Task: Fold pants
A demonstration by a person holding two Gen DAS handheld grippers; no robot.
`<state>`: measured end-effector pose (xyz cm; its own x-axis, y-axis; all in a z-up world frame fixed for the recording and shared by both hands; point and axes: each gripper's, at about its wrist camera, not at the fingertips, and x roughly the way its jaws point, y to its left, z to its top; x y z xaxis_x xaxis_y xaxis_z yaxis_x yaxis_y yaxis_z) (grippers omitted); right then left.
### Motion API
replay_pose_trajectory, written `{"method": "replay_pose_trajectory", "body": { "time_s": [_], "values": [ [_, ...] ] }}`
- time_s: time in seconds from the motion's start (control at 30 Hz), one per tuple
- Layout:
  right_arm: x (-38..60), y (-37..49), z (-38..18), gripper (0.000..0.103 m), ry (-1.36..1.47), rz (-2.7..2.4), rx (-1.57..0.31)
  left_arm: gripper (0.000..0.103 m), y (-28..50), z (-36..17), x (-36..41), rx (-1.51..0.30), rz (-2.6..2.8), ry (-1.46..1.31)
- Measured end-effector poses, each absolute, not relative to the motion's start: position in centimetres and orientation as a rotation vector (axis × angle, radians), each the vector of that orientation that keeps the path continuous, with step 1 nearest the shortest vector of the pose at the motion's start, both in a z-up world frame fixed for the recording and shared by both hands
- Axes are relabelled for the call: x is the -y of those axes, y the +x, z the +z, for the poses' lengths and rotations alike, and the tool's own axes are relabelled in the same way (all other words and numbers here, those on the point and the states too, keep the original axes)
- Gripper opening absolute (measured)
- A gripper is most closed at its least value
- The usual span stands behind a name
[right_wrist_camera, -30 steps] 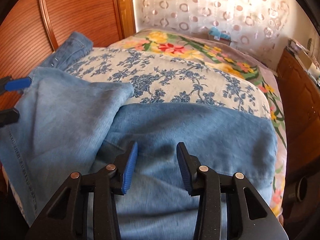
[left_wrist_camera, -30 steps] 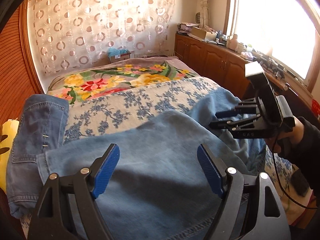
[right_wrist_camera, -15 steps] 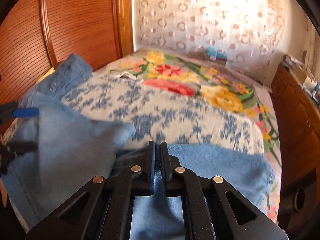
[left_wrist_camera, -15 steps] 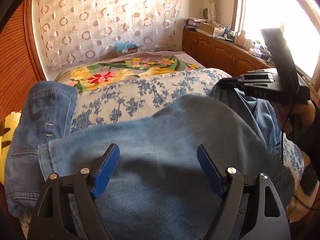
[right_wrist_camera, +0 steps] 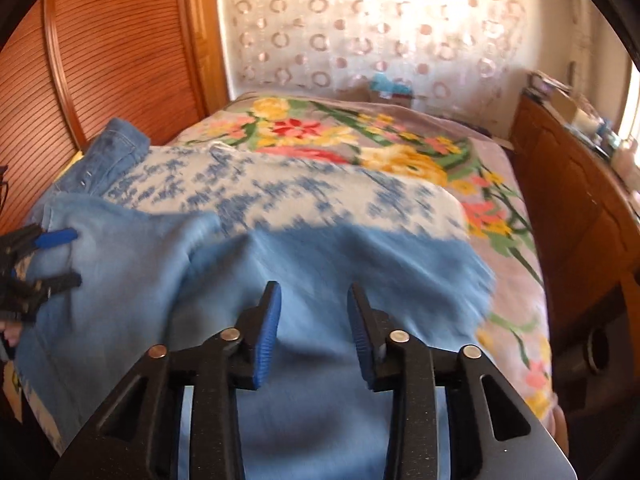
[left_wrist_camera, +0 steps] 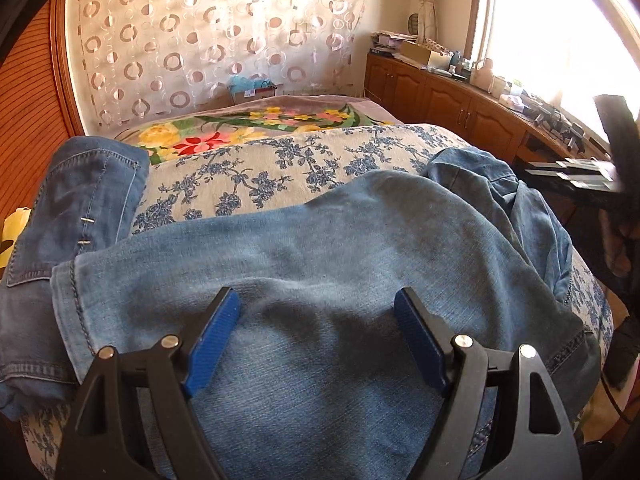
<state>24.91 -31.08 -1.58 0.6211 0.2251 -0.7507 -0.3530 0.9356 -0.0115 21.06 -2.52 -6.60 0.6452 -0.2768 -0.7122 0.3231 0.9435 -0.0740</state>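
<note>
Pants: The light blue denim pants lay across the near end of the bed, directly under and ahead of both my tongs. In the right wrist view the same pants spread from the left edge to the right side of the bed, with one layer folded over on the left.

Pants, edges: A stitched hem ran down the left side in the left wrist view; a bunched fold rose at the far right.

Left tongs: My left gripper stood wide apart above the denim, blue pads clear of each other, nothing between them. I could not tell whether the tips touched the cloth.

Right tongs: My right gripper was released, jaws parted with a moderate gap, nothing clamped. The denim lay below and beyond the pads; the view was motion-blurred.

Cross view: My left gripper showed at the left edge of the right wrist view, over the folded layer.

Second garment: Darker jeans lay at the left, touching the pants.

Bedding: A blue floral cover lay beyond the pants, then a bright flowered blanket.

Surroundings: Wooden cabinets stood to the right, a patterned curtain behind.
</note>
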Motion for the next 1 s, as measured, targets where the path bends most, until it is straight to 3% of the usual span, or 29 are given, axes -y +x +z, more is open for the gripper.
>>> {"method": "replay_pose_trajectory", "body": {
  "time_s": [0.17,0.5,1.0],
  "values": [
    [36.0,20.8,-2.7,0.045,-0.097,0.207,-0.87,0.08,20.9,-6.9,2.7,-0.796,-0.331,0.079],
    [42.0,16.7,-4.6,0.046,0.025,0.089,-0.926,0.08,21.0,-7.1,2.8,-0.804,-0.32,0.096],
    [42.2,16.0,-6.0,0.046,0.009,0.113,-0.949,0.081,21.2,-7.7,2.8,-0.823,-0.317,0.098]
  ]
}}
